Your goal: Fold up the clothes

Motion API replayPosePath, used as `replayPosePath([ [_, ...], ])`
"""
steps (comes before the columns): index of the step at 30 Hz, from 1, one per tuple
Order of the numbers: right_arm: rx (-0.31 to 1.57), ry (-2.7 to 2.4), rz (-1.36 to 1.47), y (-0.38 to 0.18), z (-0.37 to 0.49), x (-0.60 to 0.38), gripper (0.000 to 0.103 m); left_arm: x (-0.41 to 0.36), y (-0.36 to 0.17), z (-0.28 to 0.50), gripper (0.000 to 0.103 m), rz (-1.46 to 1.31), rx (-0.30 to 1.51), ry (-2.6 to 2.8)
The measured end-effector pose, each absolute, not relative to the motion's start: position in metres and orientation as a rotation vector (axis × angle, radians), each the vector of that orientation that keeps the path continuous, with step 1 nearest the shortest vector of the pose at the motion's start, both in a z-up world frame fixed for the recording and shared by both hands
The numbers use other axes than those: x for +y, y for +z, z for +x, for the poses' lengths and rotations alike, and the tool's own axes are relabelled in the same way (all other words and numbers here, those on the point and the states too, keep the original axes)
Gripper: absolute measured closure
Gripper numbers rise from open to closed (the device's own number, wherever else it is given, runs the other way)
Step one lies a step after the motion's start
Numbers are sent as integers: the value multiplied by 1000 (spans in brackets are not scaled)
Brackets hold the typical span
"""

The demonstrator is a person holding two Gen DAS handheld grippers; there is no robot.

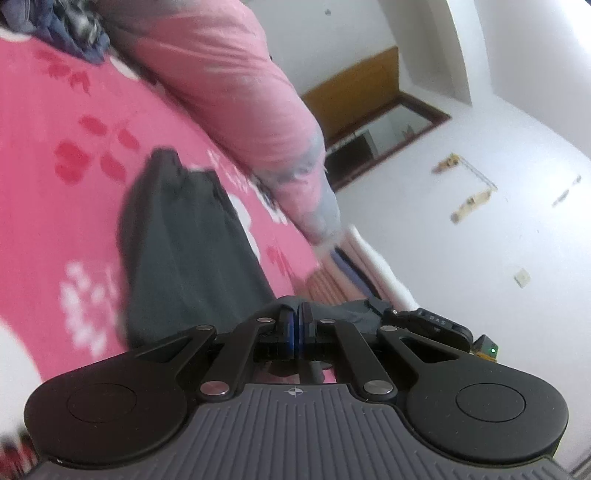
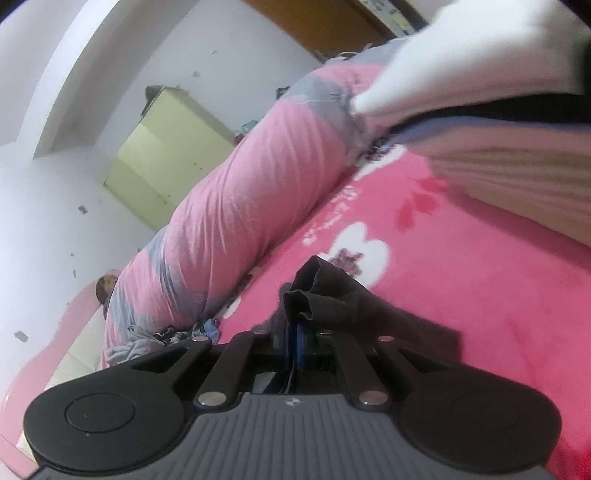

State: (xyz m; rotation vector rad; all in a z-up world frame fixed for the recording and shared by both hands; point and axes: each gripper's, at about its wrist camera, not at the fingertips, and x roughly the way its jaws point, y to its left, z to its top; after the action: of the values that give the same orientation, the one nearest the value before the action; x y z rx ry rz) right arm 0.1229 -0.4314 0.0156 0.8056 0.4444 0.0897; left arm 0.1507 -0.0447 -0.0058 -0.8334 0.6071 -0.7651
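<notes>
White walls (image 1: 480, 110), wooden door (image 1: 354, 92), yellow-green cabinet (image 2: 166, 158), pink bedsheet (image 2: 480, 277)

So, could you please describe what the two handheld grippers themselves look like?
Both look alike: the left gripper and right gripper have matte black linkage arms with silver rivets, two round black housings, a ribbed grey base with a small crosshair mark, and blue-edged finger pads.

- Your left gripper (image 1: 296, 325) hid the near edge of the dark garment (image 1: 184, 251) between its closed fingers; motion blur smeared the cloth's far end.
- Your right gripper (image 2: 295, 332) covered the pinched corner of that garment (image 2: 332, 291).
- The clothes pile (image 1: 74, 29) was cut off by the top edge.
- The pink rolled quilt (image 2: 229, 206) hid the bedsheet (image 2: 480, 295) behind it.
</notes>
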Motion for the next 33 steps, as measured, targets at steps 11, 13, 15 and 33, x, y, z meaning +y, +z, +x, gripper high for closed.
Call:
replayPosePath([
  [11, 456, 122, 710, 20, 259, -395, 100, -22, -19, 269, 103, -914, 571, -682],
  [13, 463, 124, 700, 15, 286, -392, 100, -20, -26, 293, 103, -923, 572, -668],
  [15, 474, 126, 698, 7, 311, -389, 100, -18, -35, 314, 103, -941, 581, -651],
  [33, 537, 108, 993, -68, 360, -427, 45, 34, -113, 378, 49, -1262, 626, -611],
])
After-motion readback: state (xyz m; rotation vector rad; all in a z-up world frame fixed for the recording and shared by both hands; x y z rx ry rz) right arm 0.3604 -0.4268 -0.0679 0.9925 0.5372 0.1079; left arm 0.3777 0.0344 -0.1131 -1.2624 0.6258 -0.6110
